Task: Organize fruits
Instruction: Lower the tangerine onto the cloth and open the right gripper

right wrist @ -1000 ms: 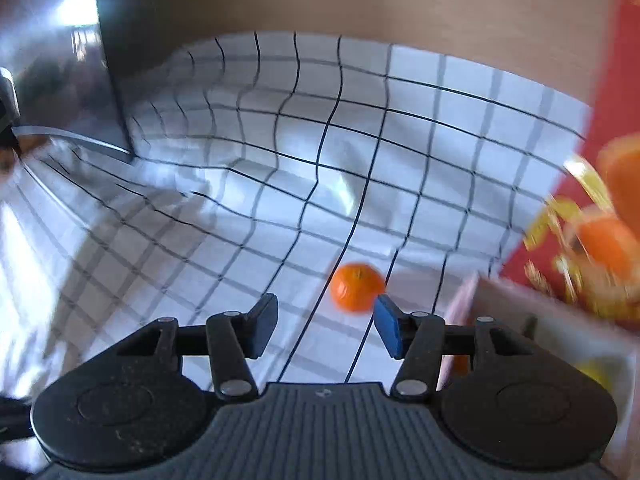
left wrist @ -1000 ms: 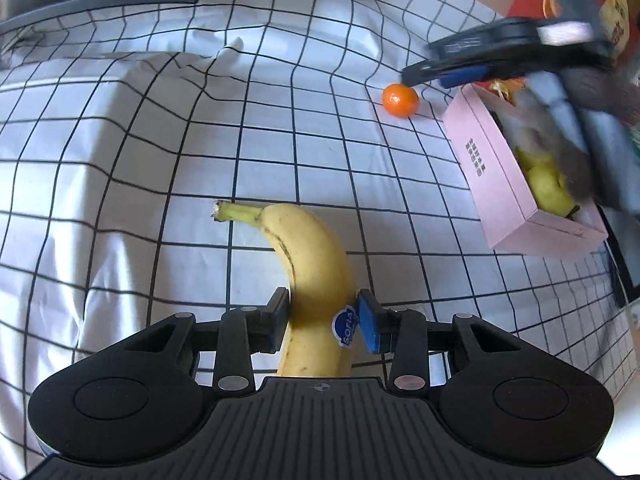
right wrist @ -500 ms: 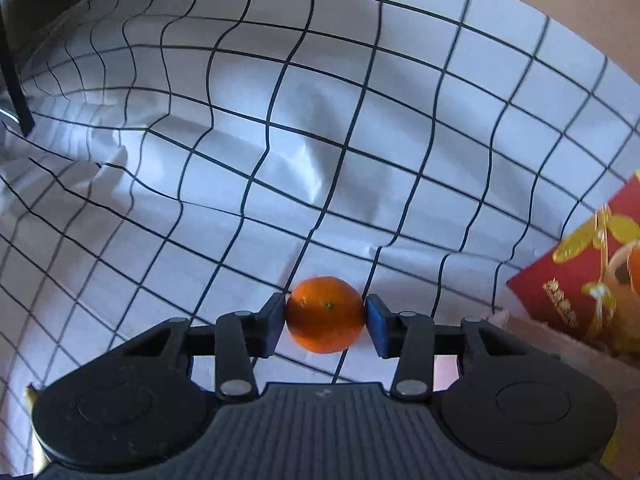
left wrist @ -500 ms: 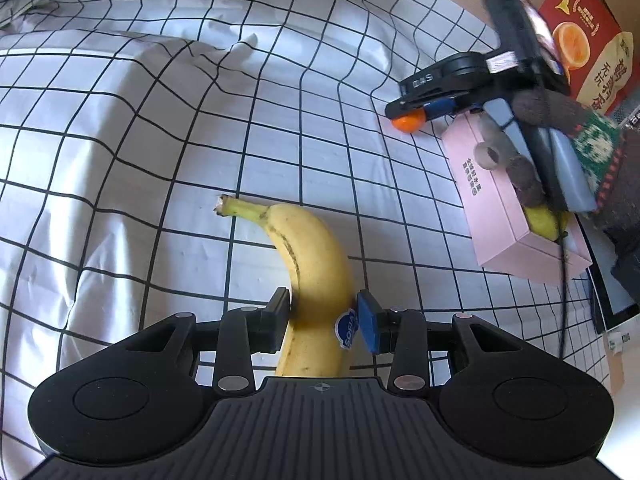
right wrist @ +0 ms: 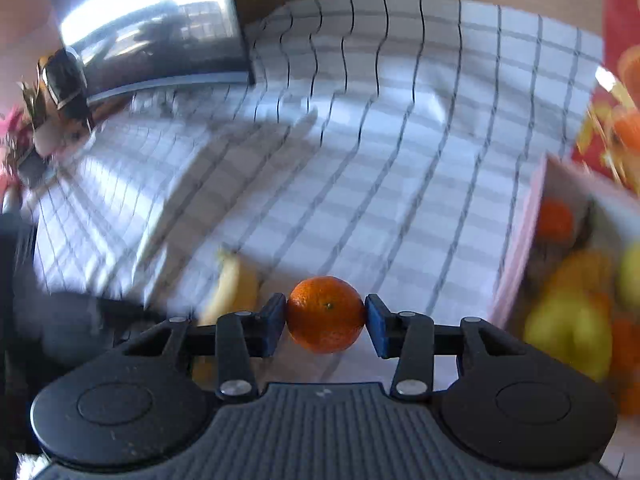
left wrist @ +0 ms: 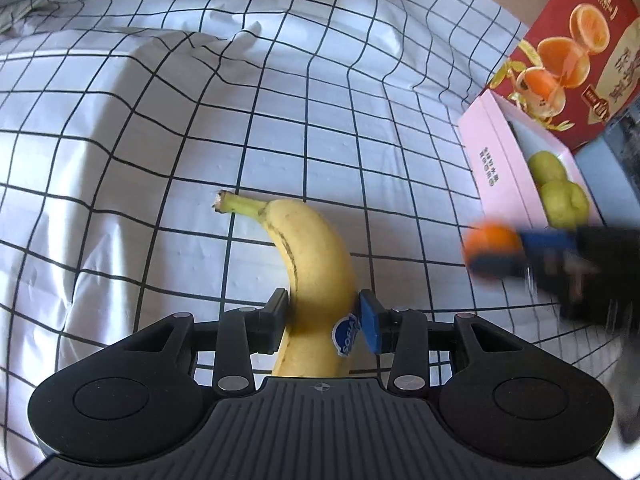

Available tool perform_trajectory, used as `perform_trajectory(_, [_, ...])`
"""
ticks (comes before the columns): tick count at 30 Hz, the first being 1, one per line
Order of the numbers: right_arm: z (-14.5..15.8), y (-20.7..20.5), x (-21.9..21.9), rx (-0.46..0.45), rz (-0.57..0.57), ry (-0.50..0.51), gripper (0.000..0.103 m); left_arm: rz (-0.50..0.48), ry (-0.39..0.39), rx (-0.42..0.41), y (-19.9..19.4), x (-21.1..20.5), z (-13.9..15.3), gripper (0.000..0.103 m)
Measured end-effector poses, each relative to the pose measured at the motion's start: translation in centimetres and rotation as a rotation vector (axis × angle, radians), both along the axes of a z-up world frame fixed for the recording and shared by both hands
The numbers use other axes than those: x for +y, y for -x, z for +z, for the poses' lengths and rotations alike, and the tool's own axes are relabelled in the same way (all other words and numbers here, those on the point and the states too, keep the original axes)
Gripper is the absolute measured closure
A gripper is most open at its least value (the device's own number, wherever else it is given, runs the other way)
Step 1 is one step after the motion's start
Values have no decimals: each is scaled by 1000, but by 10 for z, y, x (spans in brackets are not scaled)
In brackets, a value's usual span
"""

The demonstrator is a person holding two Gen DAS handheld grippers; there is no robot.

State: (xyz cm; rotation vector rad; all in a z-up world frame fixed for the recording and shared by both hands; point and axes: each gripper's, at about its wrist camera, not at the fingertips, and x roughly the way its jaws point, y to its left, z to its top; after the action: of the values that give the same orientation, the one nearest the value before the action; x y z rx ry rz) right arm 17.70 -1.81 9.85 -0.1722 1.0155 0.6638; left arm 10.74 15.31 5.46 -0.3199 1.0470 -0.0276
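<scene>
Checked cloth covers the worktop (left wrist: 280,140). Right gripper (right wrist: 326,314), now lifted, pinches the mandarin (right wrist: 325,314), bound for the pink box (left wrist: 492,168); left gripper (left wrist: 324,322) still clamps the banana (left wrist: 312,264).

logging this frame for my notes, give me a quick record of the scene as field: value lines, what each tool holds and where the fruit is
left tool: shut on the banana, which lies on the checked cloth
right tool: shut on the mandarin, held above the cloth
pink box: open, at the right of the cloth, green-yellow fruits inside
red carton: stands behind the pink box, oranges printed on it
image quality: right wrist view motion-blurred, so the box contents there are unclear
</scene>
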Motion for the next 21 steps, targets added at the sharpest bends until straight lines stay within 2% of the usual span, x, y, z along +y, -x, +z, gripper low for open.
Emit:
perform_trajectory(4, [-20,43,-20,-30,-29,71,60,0,-37,10,0,-6,1,61])
perform_trajectory(7, [-28,61,-37,-43,-59,86,60,-20,-38,12,1,-14,3,61])
perform_trajectory(10, [-33,73,-49,-51,-89,75,60,-79,-7,22,2,-27,4,62])
perform_trajectory(14, [-38,86,-55,-82,-106,87,60,-144,-18,22,7,-46,6,62])
perform_trajectory(21, [-44,104,-54,-166,-94,92,59,-142,-40,27,10,-49,2,61])
